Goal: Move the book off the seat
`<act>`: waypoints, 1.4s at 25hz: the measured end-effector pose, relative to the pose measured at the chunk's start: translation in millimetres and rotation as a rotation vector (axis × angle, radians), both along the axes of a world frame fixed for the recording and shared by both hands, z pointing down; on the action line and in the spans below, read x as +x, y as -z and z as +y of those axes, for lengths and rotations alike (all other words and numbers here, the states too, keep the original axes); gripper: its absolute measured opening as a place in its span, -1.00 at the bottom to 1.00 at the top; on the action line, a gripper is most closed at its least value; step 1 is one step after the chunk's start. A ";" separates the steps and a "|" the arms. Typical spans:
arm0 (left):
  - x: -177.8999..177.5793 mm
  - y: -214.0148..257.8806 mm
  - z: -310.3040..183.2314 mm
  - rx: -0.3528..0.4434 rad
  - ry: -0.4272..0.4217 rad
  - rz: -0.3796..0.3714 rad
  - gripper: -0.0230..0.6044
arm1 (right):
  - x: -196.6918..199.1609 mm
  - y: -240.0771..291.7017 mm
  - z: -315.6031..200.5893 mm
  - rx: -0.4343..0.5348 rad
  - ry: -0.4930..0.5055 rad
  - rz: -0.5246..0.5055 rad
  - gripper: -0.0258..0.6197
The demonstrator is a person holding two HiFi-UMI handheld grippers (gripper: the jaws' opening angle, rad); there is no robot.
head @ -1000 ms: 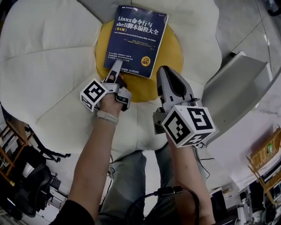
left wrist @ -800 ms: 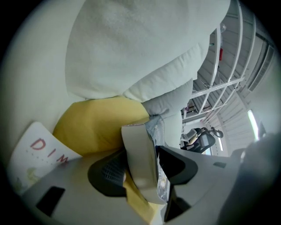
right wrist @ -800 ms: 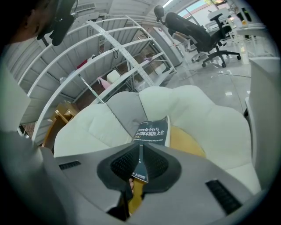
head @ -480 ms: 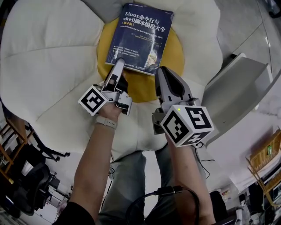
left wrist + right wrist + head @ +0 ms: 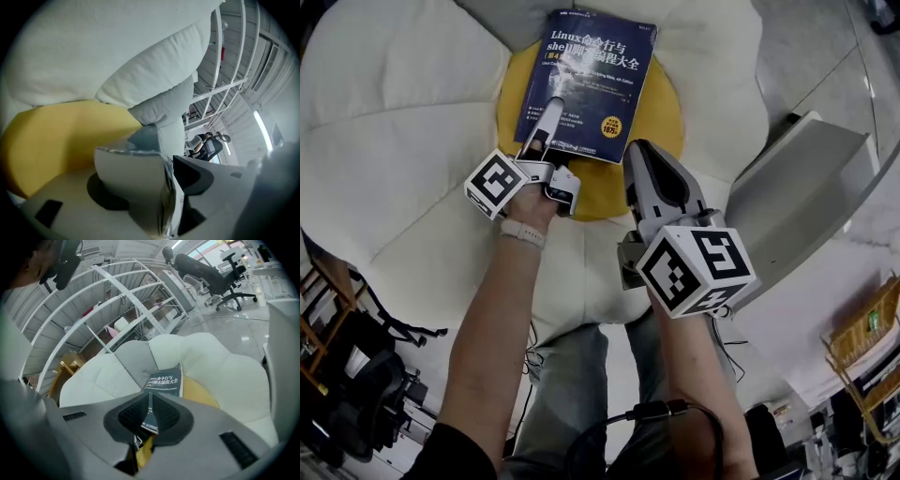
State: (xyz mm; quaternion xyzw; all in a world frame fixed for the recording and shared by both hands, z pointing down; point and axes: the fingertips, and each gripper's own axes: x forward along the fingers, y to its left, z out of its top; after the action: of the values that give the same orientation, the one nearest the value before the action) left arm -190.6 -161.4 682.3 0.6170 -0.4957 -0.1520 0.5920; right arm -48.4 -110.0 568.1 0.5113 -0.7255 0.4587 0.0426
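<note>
The book (image 5: 586, 84) is lying on the seat's (image 5: 403, 122) yellow cushion (image 5: 661, 103). The left gripper (image 5: 551, 108) is straddling its near corner, jaws just opening wide, not clamping. The right gripper (image 5: 639, 155) is hovering at the cushion's near edge, pinched together, empty. Danger: a shallow bite catching only pages, and the heavy book slipping back.

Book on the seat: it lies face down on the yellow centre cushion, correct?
Not face down. The Linux book lies face up on the yellow centre cushion. The head view shows its dark blue front cover, with the title printed across the top.
</note>
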 end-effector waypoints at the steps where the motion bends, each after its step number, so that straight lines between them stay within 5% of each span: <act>1: 0.2 -2.4 -1.6 -0.008 0.010 0.004 -0.04 | -0.1 0.0 -0.2 0.000 0.004 -0.001 -0.87; 24: -0.7 -0.2 -0.1 -0.055 0.072 0.041 -0.38 | 9.6 -0.9 -8.8 -0.022 0.033 -0.004 -0.88; 35: 14.7 63.9 7.3 -0.009 -0.039 0.065 -0.40 | 30.9 19.1 11.4 -0.004 0.003 0.049 -0.88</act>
State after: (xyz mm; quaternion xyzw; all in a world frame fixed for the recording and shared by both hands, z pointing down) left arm -175.8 -154.1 618.4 0.6186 -0.4649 -0.1580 0.6134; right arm -17.5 -98.6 549.0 0.5213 -0.7241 0.4473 0.0619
